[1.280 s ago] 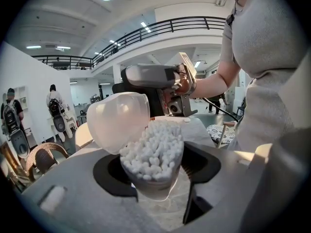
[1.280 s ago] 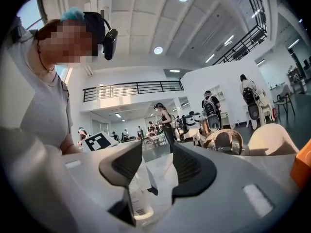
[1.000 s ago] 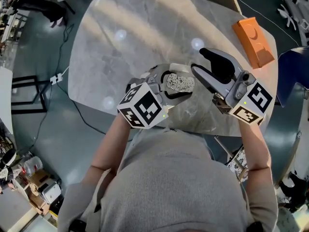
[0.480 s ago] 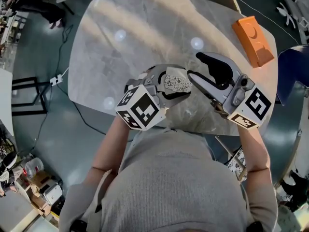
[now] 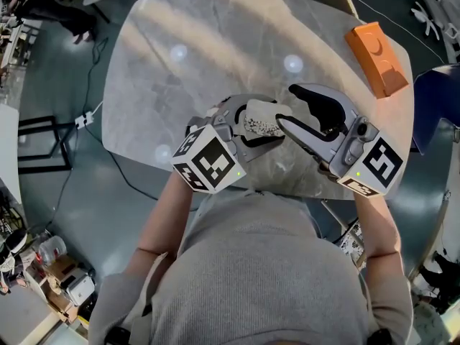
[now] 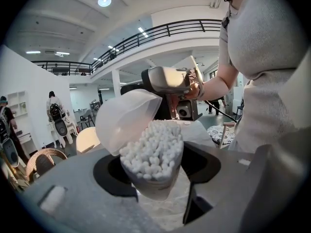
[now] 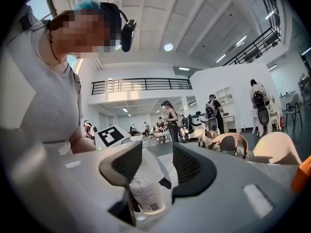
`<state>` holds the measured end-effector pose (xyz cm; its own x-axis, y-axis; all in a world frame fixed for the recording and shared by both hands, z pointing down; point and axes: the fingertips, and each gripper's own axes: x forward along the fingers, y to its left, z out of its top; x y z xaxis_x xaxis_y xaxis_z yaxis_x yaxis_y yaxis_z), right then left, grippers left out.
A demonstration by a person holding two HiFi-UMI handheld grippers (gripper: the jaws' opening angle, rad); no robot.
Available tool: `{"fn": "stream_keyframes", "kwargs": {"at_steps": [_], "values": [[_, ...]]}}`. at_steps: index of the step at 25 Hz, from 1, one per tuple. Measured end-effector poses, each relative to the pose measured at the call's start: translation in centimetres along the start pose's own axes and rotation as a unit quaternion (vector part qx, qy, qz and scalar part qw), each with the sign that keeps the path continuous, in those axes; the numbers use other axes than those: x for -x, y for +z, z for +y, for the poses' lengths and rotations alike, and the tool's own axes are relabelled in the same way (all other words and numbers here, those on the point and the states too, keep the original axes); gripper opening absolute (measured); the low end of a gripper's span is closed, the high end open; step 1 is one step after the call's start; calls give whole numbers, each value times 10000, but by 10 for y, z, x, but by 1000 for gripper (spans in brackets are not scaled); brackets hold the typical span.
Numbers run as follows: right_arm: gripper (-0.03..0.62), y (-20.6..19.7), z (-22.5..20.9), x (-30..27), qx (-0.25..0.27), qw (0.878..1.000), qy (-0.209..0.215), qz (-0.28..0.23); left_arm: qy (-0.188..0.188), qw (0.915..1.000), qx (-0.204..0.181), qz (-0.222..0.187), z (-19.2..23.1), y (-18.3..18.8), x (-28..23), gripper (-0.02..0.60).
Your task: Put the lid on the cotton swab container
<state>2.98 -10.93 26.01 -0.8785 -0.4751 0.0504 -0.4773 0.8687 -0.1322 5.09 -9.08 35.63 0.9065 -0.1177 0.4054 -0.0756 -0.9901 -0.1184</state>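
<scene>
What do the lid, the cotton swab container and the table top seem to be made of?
The lid is probably frosted, translucent plastic with a smooth finish: light glows softly through it. The cotton swab container looks like thin clear plastic, since the white swabs show through its wall. The table top looks like polished grey marble or a stone-look laminate, with veins and lamp reflections; I cannot tell which.

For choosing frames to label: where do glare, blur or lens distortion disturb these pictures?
Head view: sharp, round lamp reflections on the table. Left gripper view: strong fisheye bending, dark corners; the cotton swab container is sharp, the jaws near the lens soft. Right gripper view: same fisheye; translucent lid looks hazy.
</scene>
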Motion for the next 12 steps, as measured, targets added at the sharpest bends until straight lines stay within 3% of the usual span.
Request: {"fn": "stream_keyframes", "kwargs": {"at_steps": [12], "values": [[186, 3, 17, 0, 451, 9989, -23, -117, -23, 10000, -1, -47, -5, 2, 2, 276]]}}
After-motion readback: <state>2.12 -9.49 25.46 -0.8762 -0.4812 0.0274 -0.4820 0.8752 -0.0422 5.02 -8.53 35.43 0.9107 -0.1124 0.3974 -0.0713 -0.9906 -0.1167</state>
